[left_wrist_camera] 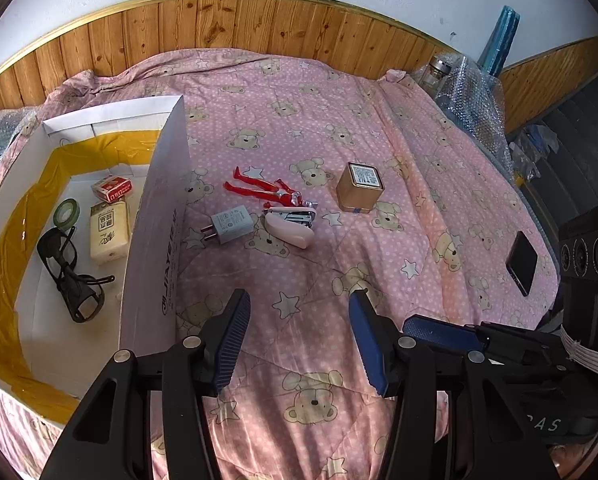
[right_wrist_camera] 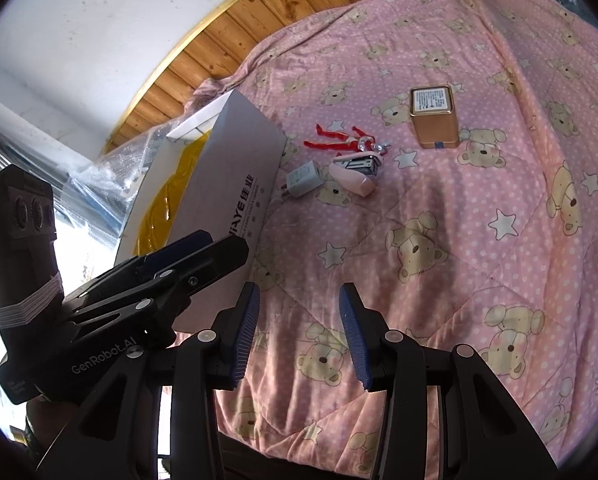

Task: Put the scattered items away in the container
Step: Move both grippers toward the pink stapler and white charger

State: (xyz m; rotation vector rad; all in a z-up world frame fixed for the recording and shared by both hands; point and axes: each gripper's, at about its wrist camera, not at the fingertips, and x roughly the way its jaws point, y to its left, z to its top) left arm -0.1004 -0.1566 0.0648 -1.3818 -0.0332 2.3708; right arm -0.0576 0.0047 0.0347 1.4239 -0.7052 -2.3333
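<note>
Blue ribbed pads sit closest to us in both views: the left gripper and right gripper each have their jaws spread wide with nothing between them, both hovering over the pink bear-print quilt. From the left wrist we see into the white box at the left of the bed: dark glasses, a green tape roll, a cream packet with printing we cannot read, and a small red-and-white box lie on its floor; yellow film lines its inner walls. From the right wrist that interior is hidden behind the box's side wall, and only yellow lining shows. Side wall reads "JIAYE" with Chinese characters. Still out on the quilt, just right of the box: white plug adapter, pink stapler touching a red toy figure, and a gold square tin a little further right, its top label illegible. Only the left view shows a black phone near the bed's right edge. Right view shows the left gripper's body marked "GenRobot.AI", angled toward the box wall.
</note>
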